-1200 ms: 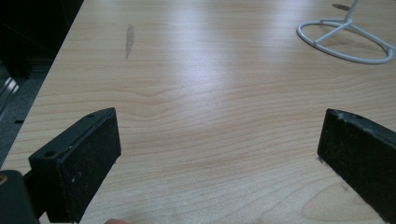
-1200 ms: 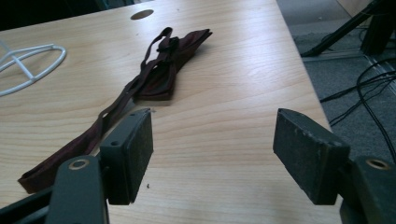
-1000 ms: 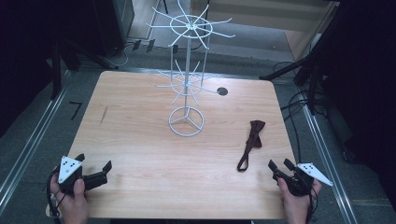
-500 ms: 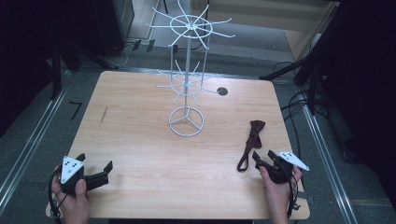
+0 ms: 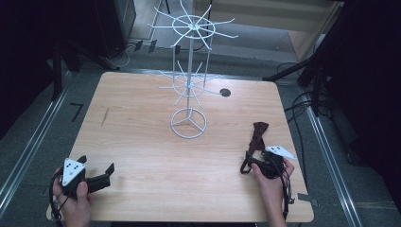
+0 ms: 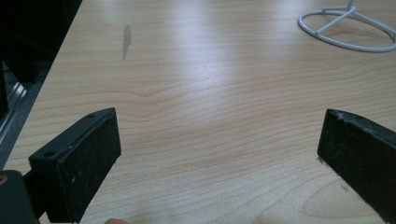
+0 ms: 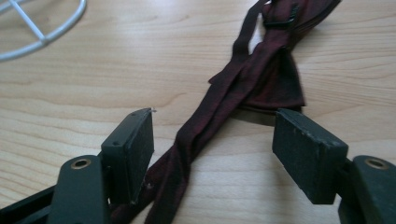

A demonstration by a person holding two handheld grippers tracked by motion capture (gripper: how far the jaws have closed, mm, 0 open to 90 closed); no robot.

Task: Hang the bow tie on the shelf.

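High view: we hold the left gripper [image 5: 97, 176] at lower left near the wooden table's [image 5: 142, 118] front edge, jaws apart over bare wood, open board ahead. At lower right our right gripper [image 5: 257, 160], jaws spread, straddles the strap of the dark red bow tie [image 5: 257, 137] lying near the right edge. Frame centre holds the white wire rack [image 5: 189, 124]; dark floor surrounds the table.

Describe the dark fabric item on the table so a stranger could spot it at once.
Start at the white wire rack standing mid-table, then look toward the table's right edge. A dark maroon bow tie lies flat there, its strap between the right tool's open jaws. It is the table's sole cloth item.
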